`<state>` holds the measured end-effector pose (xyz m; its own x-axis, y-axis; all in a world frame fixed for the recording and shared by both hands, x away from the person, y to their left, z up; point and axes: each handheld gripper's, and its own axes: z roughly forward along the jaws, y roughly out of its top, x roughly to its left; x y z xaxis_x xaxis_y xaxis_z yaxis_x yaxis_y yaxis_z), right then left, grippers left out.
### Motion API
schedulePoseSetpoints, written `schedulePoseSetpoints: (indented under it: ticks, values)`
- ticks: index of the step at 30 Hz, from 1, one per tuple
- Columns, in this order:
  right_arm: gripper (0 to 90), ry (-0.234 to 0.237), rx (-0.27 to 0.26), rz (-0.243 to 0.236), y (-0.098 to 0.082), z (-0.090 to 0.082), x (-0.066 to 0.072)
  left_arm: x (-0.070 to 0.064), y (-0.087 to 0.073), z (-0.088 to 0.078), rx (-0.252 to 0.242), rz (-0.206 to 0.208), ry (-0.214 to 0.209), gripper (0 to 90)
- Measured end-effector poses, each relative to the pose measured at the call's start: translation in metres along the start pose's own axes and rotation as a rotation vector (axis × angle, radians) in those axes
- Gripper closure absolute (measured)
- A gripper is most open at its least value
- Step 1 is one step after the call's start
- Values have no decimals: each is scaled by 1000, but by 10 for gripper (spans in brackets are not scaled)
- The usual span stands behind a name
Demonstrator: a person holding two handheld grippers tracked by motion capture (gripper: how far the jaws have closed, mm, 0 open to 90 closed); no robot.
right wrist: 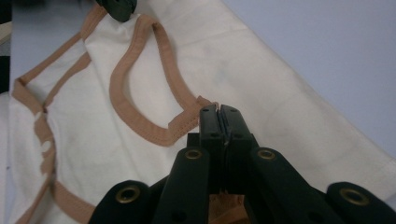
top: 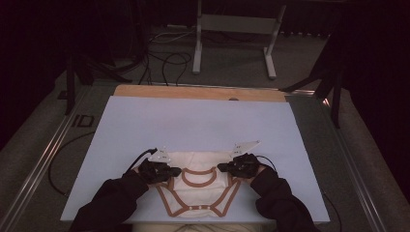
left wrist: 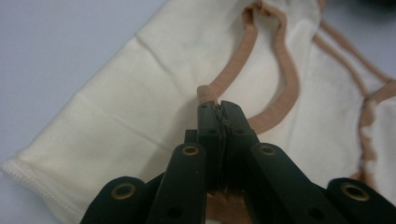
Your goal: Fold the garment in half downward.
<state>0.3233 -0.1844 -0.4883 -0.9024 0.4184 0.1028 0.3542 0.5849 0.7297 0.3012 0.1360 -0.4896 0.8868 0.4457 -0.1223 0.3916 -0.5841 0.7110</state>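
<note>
Bodysuit (top: pixel 199 186), cream with tan binding, lies flat near the table's (top: pixel 145 125) front edge, with much bare table beyond it. No lettering is legible on it. Left tool (left wrist: pixel 218 108) is clenched on the tan neckline binding (left wrist: pixel 285 70); right tool (right wrist: pixel 219 112) pinches the binding's opposite end. From above, both tools (top: pixel 167 170) (top: pixel 231 167) sit at the shoulders, snap dots (top: pixel 200 208) at the hem.

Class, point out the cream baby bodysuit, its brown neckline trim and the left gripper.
cream baby bodysuit (top: pixel 198 191), high view, chest panel.
brown neckline trim (right wrist: pixel 122 105), right gripper view, curved band.
left gripper (left wrist: pixel 219 109), left gripper view, jaw tips.
</note>
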Motion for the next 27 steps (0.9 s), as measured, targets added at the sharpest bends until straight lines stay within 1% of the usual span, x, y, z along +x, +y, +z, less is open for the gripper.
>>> schedulePoseSetpoints:
  ticks: [1, 2, 4, 5, 6, 7, 9, 10, 11, 12, 13, 14, 15, 16, 18, 24, 27]
  values:
    - [898, 1, -4, 0, 0, -2, 1, -1, 0, -2, -9, -2, 1, 892]
    - [898, 3, -8, -3, 0, -4, 3, -3, 0, -6, -16, 3, -18, 892]
    - [898, 4, -18, -1, 0, -8, 6, -6, 0, -10, -27, 10, -16, 891]
    - [898, 7, -24, -4, 0, -11, 8, -8, 0, -12, -28, 18, -22, 891]
    - [898, 8, -33, -5, -1, -13, 11, -10, 0, -15, -39, 22, -22, 891]
    - [898, 10, -37, -10, -1, -16, 13, -12, -1, -17, -44, 23, -38, 891]
    - [898, 13, -46, -14, -1, -22, 18, -17, -2, -21, -50, 32, -40, 891]
    - [898, 11, -55, -16, -2, -24, 21, -19, -3, -22, -53, 36, -51, 890]
    - [898, 16, -58, -18, -2, -26, 24, -22, -4, -24, -56, 48, -46, 890]
    - [898, 17, -60, -20, -3, -28, 26, -24, -4, -25, -58, 50, -43, 890]
    - [898, 18, -66, -23, -4, -29, 29, -25, -5, -26, -57, 53, -52, 890]
    - [898, 24, -68, -24, -4, -30, 32, -28, -6, -27, -57, 61, -46, 890]
    - [898, 26, -64, -28, -5, -32, 36, -29, -7, -27, -56, 59, -49, 889]
    - [898, 28, -66, -32, -6, -32, 38, -31, -9, -28, -51, 64, -58, 889]
    - [898, 35, -68, -36, -7, -33, 43, -33, -11, -28, -47, 64, -63, 889]
    - [897, 55, -68, -24, -17, -31, 53, -38, -20, -27, -54, 67, -91, 888]
    - [897, 62, -63, -12, -22, -29, 55, -41, -22, -26, -43, 82, -98, 888]
